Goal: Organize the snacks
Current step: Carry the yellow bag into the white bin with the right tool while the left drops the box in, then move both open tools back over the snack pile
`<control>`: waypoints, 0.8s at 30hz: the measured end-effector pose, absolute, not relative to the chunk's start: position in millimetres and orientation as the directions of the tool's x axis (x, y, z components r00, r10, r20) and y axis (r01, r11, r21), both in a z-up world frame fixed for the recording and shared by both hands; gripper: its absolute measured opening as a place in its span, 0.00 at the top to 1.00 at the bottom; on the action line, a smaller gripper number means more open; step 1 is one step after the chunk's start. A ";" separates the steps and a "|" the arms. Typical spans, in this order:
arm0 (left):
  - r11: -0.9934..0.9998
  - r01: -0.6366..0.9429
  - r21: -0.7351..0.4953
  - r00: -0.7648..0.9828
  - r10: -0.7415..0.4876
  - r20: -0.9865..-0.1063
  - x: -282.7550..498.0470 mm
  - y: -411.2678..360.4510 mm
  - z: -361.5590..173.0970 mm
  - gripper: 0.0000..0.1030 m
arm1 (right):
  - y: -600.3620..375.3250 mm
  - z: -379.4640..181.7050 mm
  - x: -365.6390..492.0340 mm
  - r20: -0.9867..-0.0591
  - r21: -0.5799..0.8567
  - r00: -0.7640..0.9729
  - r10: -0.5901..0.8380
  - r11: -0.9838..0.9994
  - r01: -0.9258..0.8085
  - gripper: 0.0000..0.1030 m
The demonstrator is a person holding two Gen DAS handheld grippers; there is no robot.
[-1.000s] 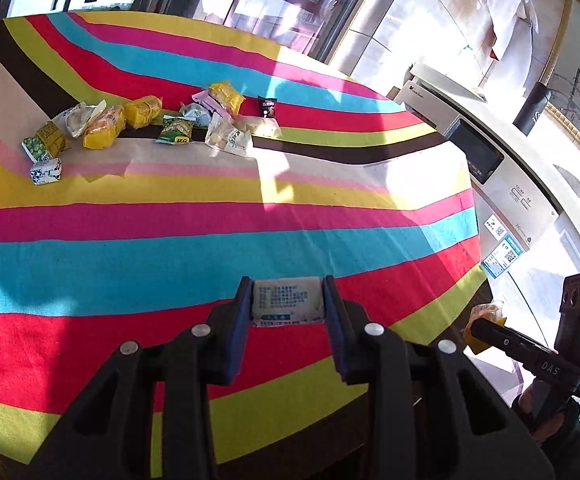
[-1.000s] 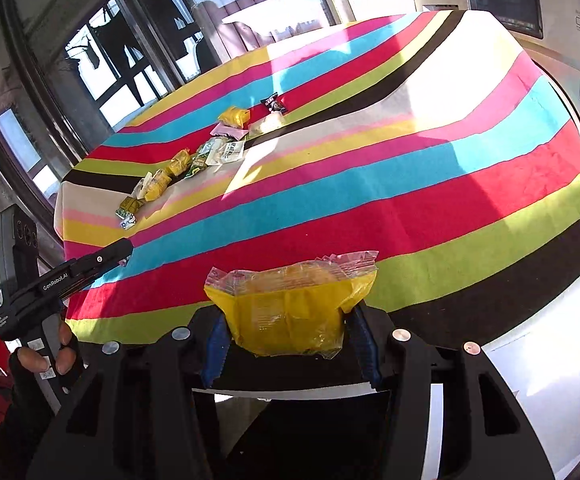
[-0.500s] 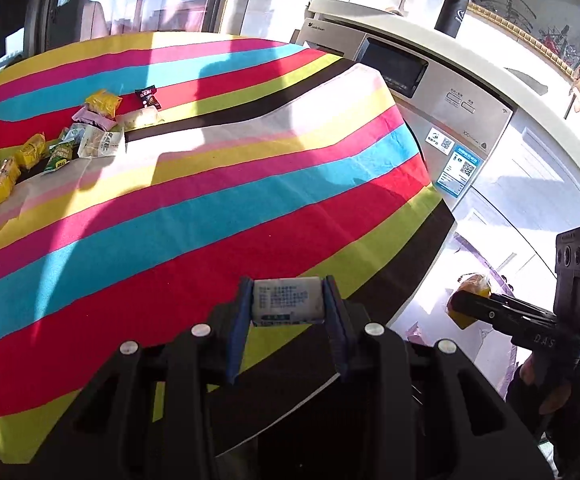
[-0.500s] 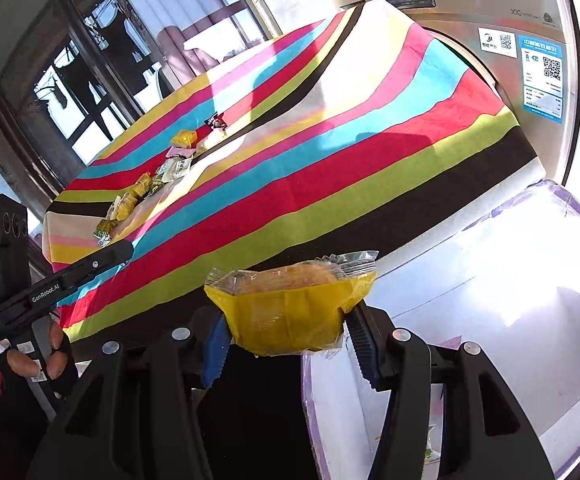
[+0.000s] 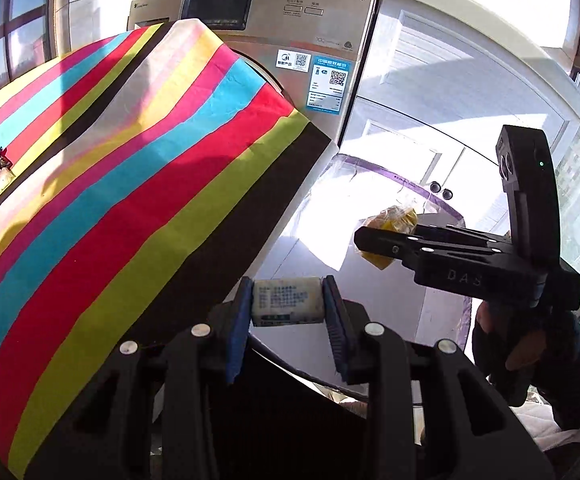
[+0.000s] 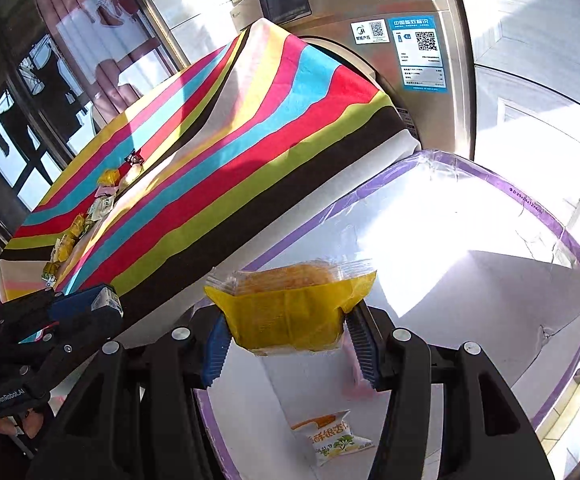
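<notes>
Two hand-held grippers each carried one snack away from a striped surface (image 5: 129, 184) toward a white box with purple-taped edges (image 6: 546, 216). The left gripper (image 5: 287, 306) had its fingers (image 5: 237, 320) narrowed and pressed on both ends of a small white packet with printed text (image 5: 287, 300), held level just ahead of the camera, probably so it would not slip on the way. The right gripper (image 6: 285, 332) had its fingers (image 6: 360, 340) about half apart, clamped on the sides of a yellow wrapped cake (image 6: 290, 308), which hung over the open box below and beyond them; it looked ready to be dropped in. A printed snack bag (image 6: 332, 438) already lay on the box floor under the right fingers. More snacks (image 6: 89, 216) waited in a loose row far behind on the surface. Beyond the surface stood a silver washing machine (image 5: 281, 28) and white cabinet doors (image 5: 430, 92), with bright sun through large windows (image 6: 41, 92)
</notes>
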State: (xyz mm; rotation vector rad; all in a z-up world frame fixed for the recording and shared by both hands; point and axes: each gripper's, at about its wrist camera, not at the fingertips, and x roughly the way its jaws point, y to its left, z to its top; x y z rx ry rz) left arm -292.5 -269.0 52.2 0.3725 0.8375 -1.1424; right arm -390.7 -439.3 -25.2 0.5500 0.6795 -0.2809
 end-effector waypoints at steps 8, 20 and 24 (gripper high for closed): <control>0.270 0.959 -0.090 0.126 -0.686 -0.717 -318.2 -298.1 53.3 0.04 | -470.8 -29.6 -408.7 -0.705 0.348 0.679 -0.203 0.735 0.582 0.27; 0.865 0.500 0.040 0.573 -0.296 -0.764 -159.6 -108.1 31.5 0.02 | -397.9 -38.0 -360.5 -0.727 0.337 0.687 -0.010 0.866 0.369 0.27; 0.949 0.301 0.095 0.647 -0.130 -0.752 -121.0 -30.3 35.1 0.02 | -356.6 -32.2 -340.3 -0.717 0.314 0.694 0.062 0.918 0.242 0.27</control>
